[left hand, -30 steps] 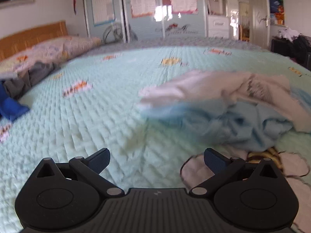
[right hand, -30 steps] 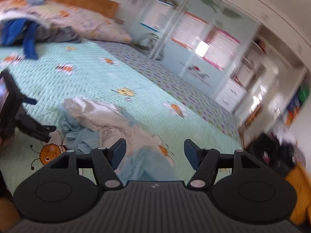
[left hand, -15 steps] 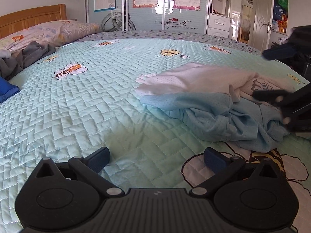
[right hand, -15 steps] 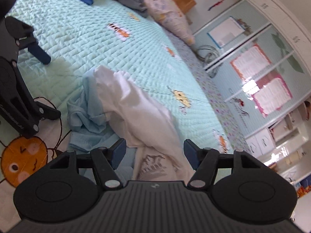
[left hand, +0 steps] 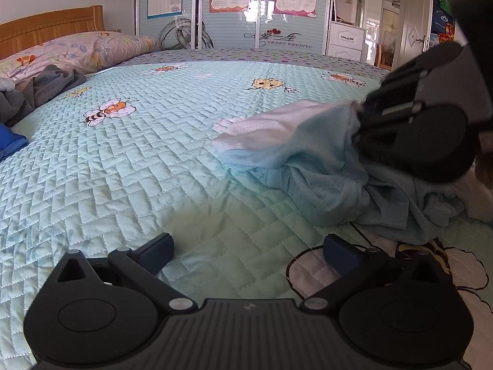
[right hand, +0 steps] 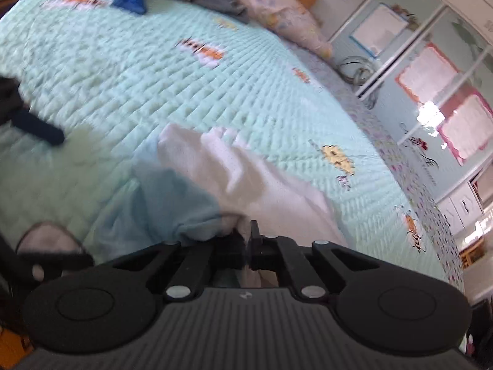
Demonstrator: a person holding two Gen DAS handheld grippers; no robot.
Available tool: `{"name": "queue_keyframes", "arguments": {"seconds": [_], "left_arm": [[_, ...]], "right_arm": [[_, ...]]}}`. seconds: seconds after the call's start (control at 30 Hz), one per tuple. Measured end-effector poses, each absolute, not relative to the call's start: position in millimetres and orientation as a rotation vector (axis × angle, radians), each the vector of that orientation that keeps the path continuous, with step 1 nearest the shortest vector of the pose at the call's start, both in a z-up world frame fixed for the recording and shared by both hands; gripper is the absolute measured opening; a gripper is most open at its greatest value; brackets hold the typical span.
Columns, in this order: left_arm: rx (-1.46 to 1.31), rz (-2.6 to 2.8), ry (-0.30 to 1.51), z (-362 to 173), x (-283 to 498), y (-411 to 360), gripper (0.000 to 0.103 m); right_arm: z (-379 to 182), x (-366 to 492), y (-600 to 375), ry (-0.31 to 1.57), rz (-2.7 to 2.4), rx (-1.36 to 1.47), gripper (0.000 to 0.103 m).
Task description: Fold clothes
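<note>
A crumpled light-blue and white garment (left hand: 311, 154) lies on the mint quilted bedspread (left hand: 154, 160). My right gripper (right hand: 248, 234) is shut on a bunched fold of that garment (right hand: 215, 185), its jaws pressed together with cloth between them. In the left wrist view the right gripper (left hand: 359, 120) comes in from the right and pinches the garment's upper edge. My left gripper (left hand: 248, 252) hovers open low over the bedspread, in front of the garment, with nothing between its fingers.
At the bed's head lie a floral pillow (left hand: 83, 52), grey clothes (left hand: 40, 89) and a blue garment (left hand: 9, 145). Behind the bed stand sliding wardrobe doors (left hand: 234, 6), white drawers (left hand: 345, 40) and a door (left hand: 416, 27).
My right gripper dropped toward the garment and shut on a fold of it, lifting that edge. The left gripper stayed in place, open.
</note>
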State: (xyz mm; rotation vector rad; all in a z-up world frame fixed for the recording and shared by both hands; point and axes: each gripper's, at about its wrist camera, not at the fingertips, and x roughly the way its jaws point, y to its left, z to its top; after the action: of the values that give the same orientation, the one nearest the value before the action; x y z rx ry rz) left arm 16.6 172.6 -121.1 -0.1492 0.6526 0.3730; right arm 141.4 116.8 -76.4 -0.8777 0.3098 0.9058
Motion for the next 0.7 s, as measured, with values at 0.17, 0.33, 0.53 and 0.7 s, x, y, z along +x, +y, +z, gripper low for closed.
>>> {"name": "queue_keyframes", "arguments": {"seconds": [0.17, 0.33, 0.53, 0.7], "left_arm": [[-0.144, 0.376, 0.655, -121.9, 17.9, 172.8, 0.103], [-0.138, 0.380, 0.658, -122.7, 18.9, 173.0, 0.103], [-0.136, 0.382, 0.659, -122.8, 18.7, 173.0, 0.103], [-0.131, 0.384, 0.661, -122.8, 18.9, 172.2, 0.103]], "right_arm": [[-12.9, 152.4, 74.2, 0.142, 0.713, -0.696, 0.002], [108.7, 171.3, -23.2, -0.056, 0.380, -0.421, 0.002], [189.4, 174.9, -148.1, -0.153, 0.005, -0.334, 0.003], [150.4, 193.2, -214.5, 0.023, -0.139, -0.410, 0.007]]}}
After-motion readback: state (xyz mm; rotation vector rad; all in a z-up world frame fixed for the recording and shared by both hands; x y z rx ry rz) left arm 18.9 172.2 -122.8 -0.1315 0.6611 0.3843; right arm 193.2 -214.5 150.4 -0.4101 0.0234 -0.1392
